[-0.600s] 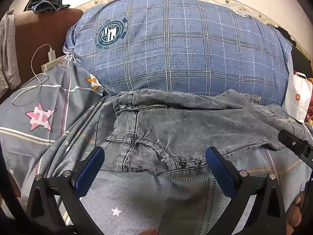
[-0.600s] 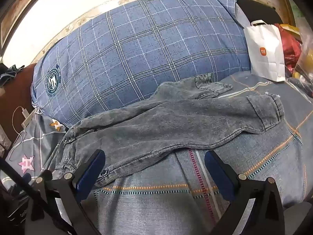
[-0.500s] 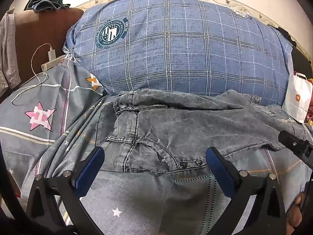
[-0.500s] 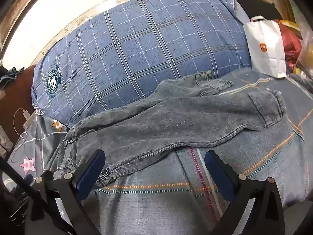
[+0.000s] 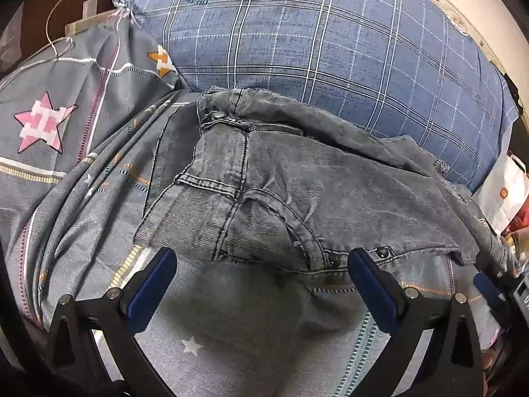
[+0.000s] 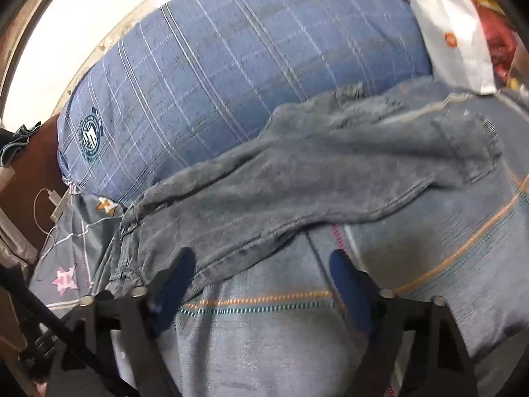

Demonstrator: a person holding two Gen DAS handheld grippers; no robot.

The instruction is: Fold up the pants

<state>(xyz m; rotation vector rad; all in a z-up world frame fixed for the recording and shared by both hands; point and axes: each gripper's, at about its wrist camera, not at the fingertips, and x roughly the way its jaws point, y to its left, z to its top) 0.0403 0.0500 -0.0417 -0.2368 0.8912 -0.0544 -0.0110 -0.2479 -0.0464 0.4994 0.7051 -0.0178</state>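
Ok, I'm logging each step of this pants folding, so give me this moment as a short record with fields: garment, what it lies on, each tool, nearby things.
garment: grey jeans, lying unfolded, waistband to the left in the left wrist view
surface: grey patterned bedsheet
behind garment: blue plaid pillow, touching the jeans' far edge
left tool: open, just short of the waist edge, holding nothing
right tool: open, near the jeans' lower edge, image blurred
nearby: white paper bag; white charger cable

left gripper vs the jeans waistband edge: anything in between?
Nothing but bare bedsheet. In the left wrist view the open left gripper sits just short of the jeans hem, pads apart from the denim.
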